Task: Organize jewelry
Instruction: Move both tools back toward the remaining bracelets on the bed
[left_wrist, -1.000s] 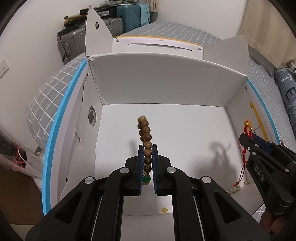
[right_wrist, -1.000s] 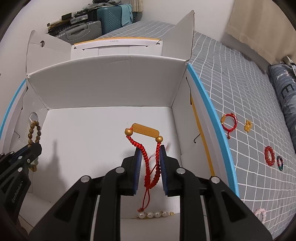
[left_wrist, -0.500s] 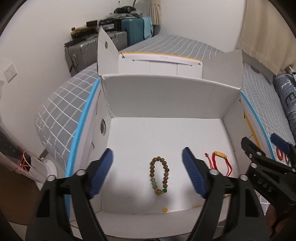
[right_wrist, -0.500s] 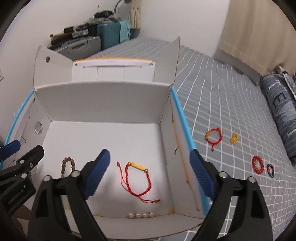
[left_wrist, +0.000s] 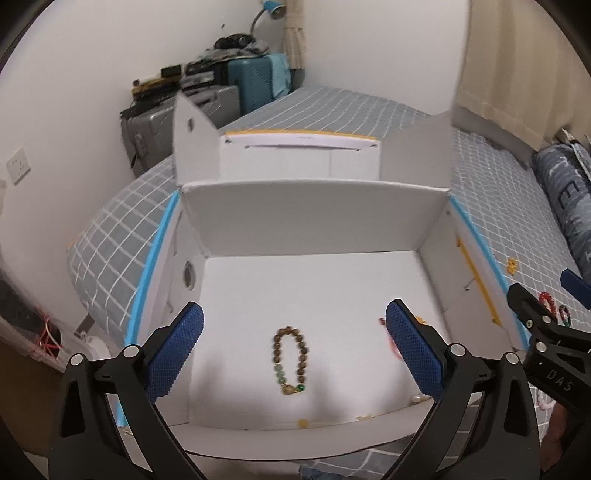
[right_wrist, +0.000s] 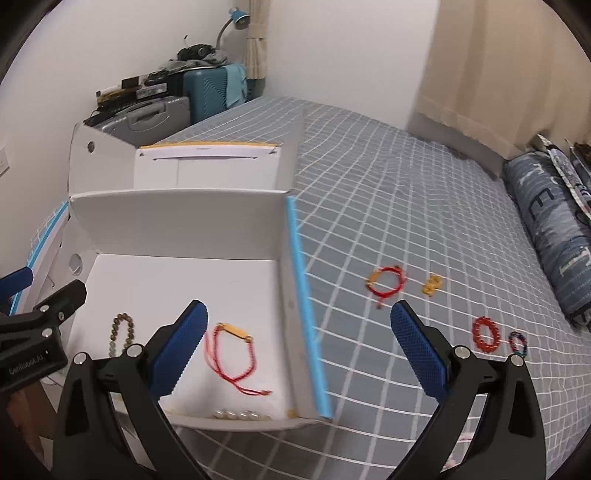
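Observation:
A white cardboard box (left_wrist: 314, 218) stands open on the bed. On its floor lies a brown wooden bead bracelet (left_wrist: 302, 356), below and between the wide jaws of my left gripper (left_wrist: 294, 314), which are opening and touch nothing. A red cord bracelet with a gold bar (right_wrist: 235, 331) lies in the box (right_wrist: 177, 221) by the left finger of my right gripper (right_wrist: 298, 310). Its jaws are also opening, with nothing held, and straddle the box's blue-edged right wall. The bead bracelet (right_wrist: 115, 328) shows at the left in the right wrist view.
On the grey checked sheet right of the box lie a red cord bracelet (right_wrist: 380, 293), a gold piece (right_wrist: 432, 285), a red bead bracelet (right_wrist: 478, 332) and a dark beaded one (right_wrist: 511, 341). Pearls (right_wrist: 236, 414) sit at the box's front. Suitcases (left_wrist: 207, 107) stand behind, a pillow (right_wrist: 554, 229) at right.
Both grippers opened and let go: the bead bracelet and the red cord bracelet dropped onto the box floor. Both grippers rose and drew back, and the right one swung toward the bed.

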